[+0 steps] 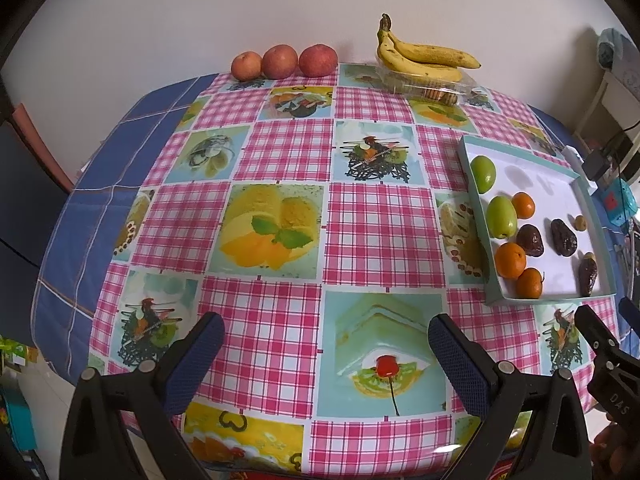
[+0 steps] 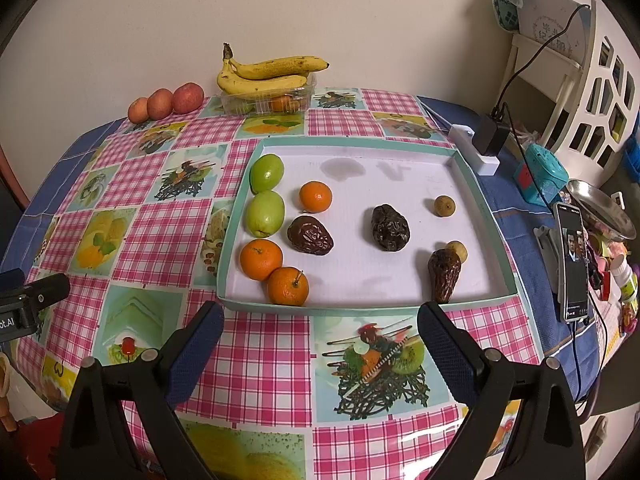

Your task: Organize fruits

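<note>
tray (image 2: 486,196) on worktop (image 2: 260,344) held: green fruits, two (image 2: 267,173); oranges, three (image 2: 316,196); dark dates, three (image 2: 310,235); small tan fruits, two (image 2: 445,204). left tool (image 1: 326,350) and right tool (image 2: 320,332) hovered before it, both wide open, empty.

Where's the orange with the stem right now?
In the right wrist view, the stemmed orange sits in the near-left corner of the shallow teal-rimmed white tray, touching another round orange behind it and to the left.
</note>
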`<act>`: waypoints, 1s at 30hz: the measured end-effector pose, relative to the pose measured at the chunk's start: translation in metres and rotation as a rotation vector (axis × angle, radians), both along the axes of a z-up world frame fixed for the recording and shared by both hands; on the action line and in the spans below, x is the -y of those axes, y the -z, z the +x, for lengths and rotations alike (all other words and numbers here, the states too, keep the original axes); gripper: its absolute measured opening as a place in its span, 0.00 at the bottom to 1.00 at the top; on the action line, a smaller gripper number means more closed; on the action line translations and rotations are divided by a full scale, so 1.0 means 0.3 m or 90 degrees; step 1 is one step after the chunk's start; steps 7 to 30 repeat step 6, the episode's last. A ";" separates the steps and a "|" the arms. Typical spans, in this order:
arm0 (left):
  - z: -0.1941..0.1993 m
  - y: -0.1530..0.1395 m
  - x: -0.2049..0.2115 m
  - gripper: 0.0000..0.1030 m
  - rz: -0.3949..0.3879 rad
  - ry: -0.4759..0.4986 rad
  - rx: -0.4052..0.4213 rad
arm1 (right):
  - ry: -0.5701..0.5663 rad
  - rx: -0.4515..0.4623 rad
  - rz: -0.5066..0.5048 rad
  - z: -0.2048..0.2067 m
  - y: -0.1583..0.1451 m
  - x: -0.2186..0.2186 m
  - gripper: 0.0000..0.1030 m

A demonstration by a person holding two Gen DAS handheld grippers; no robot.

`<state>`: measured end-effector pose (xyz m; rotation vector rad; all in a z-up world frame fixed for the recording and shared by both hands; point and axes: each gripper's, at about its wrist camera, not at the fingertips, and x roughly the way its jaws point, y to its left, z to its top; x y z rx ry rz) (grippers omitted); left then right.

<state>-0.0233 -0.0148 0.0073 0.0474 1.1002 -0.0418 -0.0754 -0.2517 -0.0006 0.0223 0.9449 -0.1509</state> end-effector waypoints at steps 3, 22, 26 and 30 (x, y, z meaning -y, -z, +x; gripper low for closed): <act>-0.001 -0.002 -0.001 1.00 0.005 -0.003 0.002 | 0.000 0.000 0.000 0.000 0.000 0.000 0.95; 0.000 -0.002 -0.003 1.00 0.003 -0.004 0.001 | -0.001 0.000 0.000 -0.002 0.001 0.000 0.95; 0.000 -0.002 -0.003 1.00 0.003 -0.004 0.001 | -0.001 0.000 0.000 -0.002 0.001 0.000 0.95; 0.000 -0.002 -0.003 1.00 0.003 -0.004 0.001 | -0.001 0.000 0.000 -0.002 0.001 0.000 0.95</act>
